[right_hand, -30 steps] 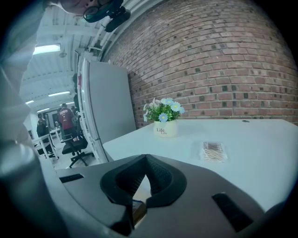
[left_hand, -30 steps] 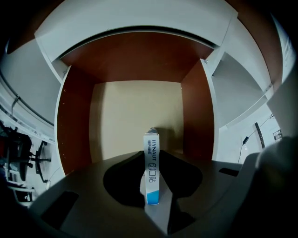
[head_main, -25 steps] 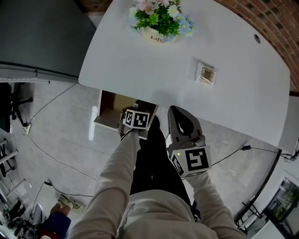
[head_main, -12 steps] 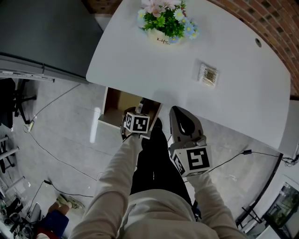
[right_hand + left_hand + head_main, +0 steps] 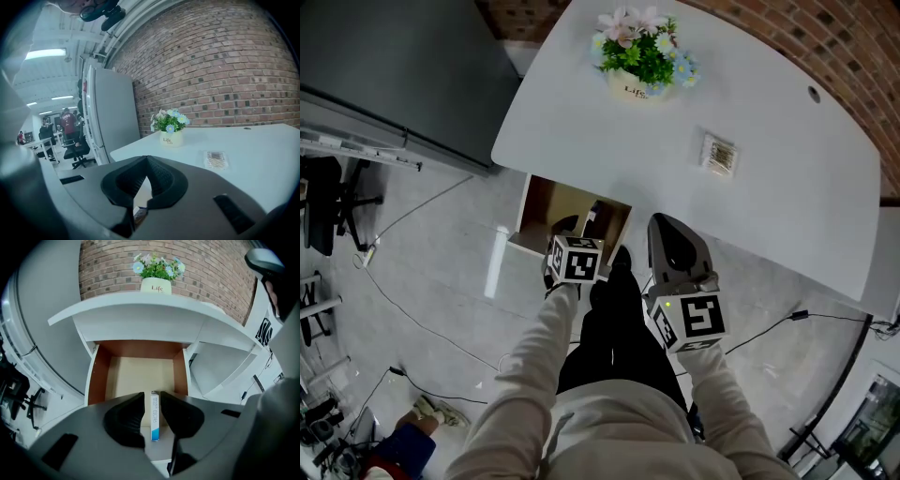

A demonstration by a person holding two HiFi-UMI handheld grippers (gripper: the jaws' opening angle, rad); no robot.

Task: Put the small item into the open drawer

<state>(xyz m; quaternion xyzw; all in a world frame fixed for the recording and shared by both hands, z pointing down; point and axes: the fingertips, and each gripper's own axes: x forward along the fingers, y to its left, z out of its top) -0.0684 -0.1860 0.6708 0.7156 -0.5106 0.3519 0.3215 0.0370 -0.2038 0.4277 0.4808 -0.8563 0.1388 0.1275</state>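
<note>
Looking down, I see a white curved table set against a red brick wall, with pale grey tiled floor beneath and a tall grey cabinet just beside the table's end. Farther back in the room there are black office chairs and people at desks.

A flower pot stands near the table's far edge, and I can read "Life" on its front. A small clear packet lies flat on the tabletop, well apart from the pot.

Under the table the drawer is pulled out, with brown side walls and a bare beige bottom.

My left gripper hangs over the drawer's front end, and its jaws are closing with the small box between them. The box is white with a blue end and stands edge-on. The right pad is just beside it and a thin gap shows at the left pad. Its blue lettering is too small to read. I cannot tell whether it rests on the drawer bottom.

My right gripper is raised beside the table's edge, jaws together at the tips with nothing between them.
</note>
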